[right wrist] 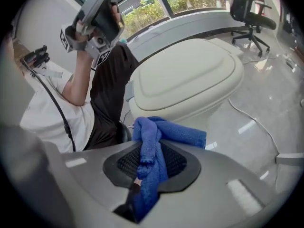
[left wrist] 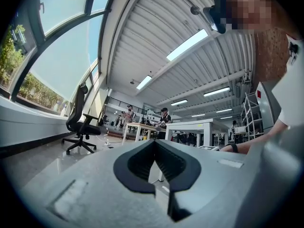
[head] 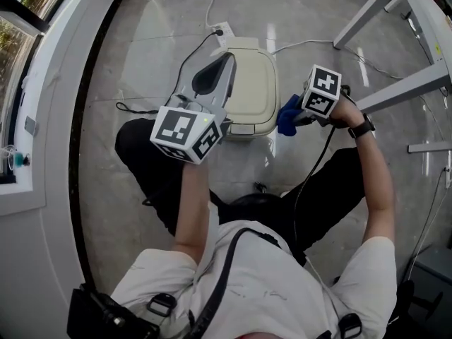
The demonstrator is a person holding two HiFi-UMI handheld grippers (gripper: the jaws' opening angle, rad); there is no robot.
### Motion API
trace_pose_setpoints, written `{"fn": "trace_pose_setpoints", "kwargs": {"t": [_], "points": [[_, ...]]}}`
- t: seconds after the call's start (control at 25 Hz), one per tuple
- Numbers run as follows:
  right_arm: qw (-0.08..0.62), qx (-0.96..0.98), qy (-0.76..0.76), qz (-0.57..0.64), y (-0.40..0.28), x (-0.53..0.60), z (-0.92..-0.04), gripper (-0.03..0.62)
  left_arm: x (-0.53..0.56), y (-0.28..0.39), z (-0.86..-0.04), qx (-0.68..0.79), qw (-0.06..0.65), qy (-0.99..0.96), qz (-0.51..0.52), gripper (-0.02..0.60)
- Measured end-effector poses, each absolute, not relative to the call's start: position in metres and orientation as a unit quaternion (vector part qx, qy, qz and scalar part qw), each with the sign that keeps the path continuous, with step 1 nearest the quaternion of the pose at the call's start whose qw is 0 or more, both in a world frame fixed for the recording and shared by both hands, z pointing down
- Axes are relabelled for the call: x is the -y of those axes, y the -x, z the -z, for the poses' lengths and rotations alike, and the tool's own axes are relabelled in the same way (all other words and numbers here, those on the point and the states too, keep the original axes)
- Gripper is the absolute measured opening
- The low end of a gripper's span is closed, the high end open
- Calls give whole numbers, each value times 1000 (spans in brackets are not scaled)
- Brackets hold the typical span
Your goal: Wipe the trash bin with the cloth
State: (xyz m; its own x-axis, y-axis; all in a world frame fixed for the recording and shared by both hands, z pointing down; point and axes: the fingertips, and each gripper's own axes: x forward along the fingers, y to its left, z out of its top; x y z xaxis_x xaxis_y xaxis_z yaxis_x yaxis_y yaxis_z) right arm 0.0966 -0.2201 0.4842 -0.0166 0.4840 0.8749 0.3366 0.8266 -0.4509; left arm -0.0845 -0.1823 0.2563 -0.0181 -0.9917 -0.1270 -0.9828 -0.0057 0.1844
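Trash bin [head: 251, 83]: cream, lid down, standing on the glossy grey floor straight ahead of you, between your knees in the head view.
Window ledge [head: 42, 119]: a white curved sill running along your far left, well apart from the bin.
Office chair [left wrist: 80, 122]: black, on the floor by the window, far off in the left gripper view.
Left gripper [head: 224, 66]: you hold it raised over the bin's left side, tilted upward so that its camera looks across the room and up at the ceiling. Its jaws stand with tips together and nothing between them. It touches nothing.
Power strip [head: 221, 30]: white, on the floor just behind the bin, with cables leading off it.
Cloth [right wrist: 175, 132]: blue and bunched up. One fold runs down between the pads and the rest spills out past the tips. In the head view it sits by the bin's right front corner. You cannot tell from any view whether it touches the bin's wall.
Right gripper [head: 300, 115]: low on the bin's right, pointing in at the bin, its jaws closed on the cloth.
Watch [head: 361, 127]: a dark band on your right wrist, just behind that gripper.
Table legs [head: 395, 90]: white metal, slanting across the floor on your far right, apart from the bin.
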Motion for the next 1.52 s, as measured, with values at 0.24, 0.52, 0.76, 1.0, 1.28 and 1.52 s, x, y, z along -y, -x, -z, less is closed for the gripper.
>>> {"fn": "trace_pose_setpoints", "kwargs": {"t": [0.24,0.52,0.76,1.0,1.28,1.52], "points": [[611,754,223,-95,-55,281,-478,78,171,99,-258,720,20,-686,101,0],[579,808,75,-80,2,356,-487,78,152,126,-267,745,22,-659,98,0],[524,851,-34,-15,63,400,-472,78,137,143,-266,757,22,-646,94,0],[483,871,-50,75,126,388,-452,80,119,163,-274,771,28,-628,99,0],[418,908,-8,35,179,349,-447,80,106,173,-272,780,27,-616,108,0],[347,934,7,-85,182,321,-447,81,95,174,-267,779,20,-616,111,0]]}}
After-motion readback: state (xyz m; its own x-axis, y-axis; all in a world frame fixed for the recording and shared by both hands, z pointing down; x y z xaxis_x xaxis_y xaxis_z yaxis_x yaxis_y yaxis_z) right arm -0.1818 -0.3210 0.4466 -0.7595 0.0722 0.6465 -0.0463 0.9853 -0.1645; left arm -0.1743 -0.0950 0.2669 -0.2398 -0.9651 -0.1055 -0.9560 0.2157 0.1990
